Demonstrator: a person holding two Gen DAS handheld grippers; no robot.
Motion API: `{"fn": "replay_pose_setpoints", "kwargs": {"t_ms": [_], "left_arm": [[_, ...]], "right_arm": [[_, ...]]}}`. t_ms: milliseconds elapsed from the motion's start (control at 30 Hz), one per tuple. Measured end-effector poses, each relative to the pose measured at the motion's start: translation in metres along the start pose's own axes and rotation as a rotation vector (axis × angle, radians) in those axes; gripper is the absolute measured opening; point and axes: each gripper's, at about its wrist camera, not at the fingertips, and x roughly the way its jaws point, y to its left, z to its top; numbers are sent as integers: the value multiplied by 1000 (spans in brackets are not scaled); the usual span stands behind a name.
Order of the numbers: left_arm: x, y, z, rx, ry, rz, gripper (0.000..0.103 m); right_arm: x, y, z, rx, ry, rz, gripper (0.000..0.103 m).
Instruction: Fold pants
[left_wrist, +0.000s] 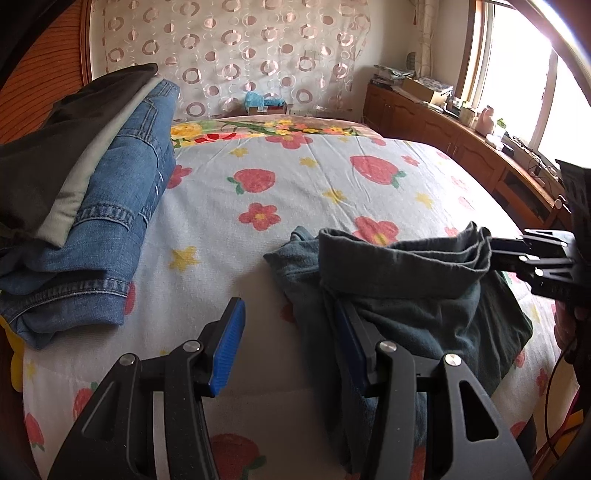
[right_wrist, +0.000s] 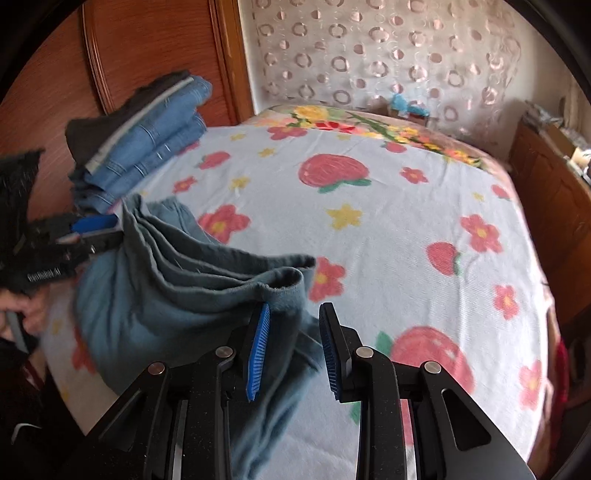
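Note:
Dark teal pants (left_wrist: 406, 295) lie partly folded on the strawberry-print bed sheet (left_wrist: 258, 206), their upper edge lifted. My left gripper (left_wrist: 291, 343) is open; its right finger (left_wrist: 351, 343) is draped by the pants' left edge, its left pad (left_wrist: 229, 347) is bare. It also shows in the right wrist view (right_wrist: 96, 229) at the pants' left end. My right gripper (right_wrist: 293, 347) is open, with the pants (right_wrist: 184, 295) hanging loosely between and past its blue pads. It also shows in the left wrist view (left_wrist: 506, 254) at the pants' right end.
A stack of folded jeans and dark garments (left_wrist: 92, 206) sits at the bed's far left, next to the wooden headboard (right_wrist: 147, 55). A wooden cabinet (left_wrist: 461, 140) with clutter runs along the right under the window. A circle-patterned curtain (left_wrist: 240, 55) hangs behind.

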Motion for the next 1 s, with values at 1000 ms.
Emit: {"fn": "replay_pose_setpoints", "kwargs": {"t_ms": [1000], "left_arm": [[-48,-19,-27,19,-71,-88,51]], "right_arm": [[-22,2,-13,83,-91,-19,35]]}}
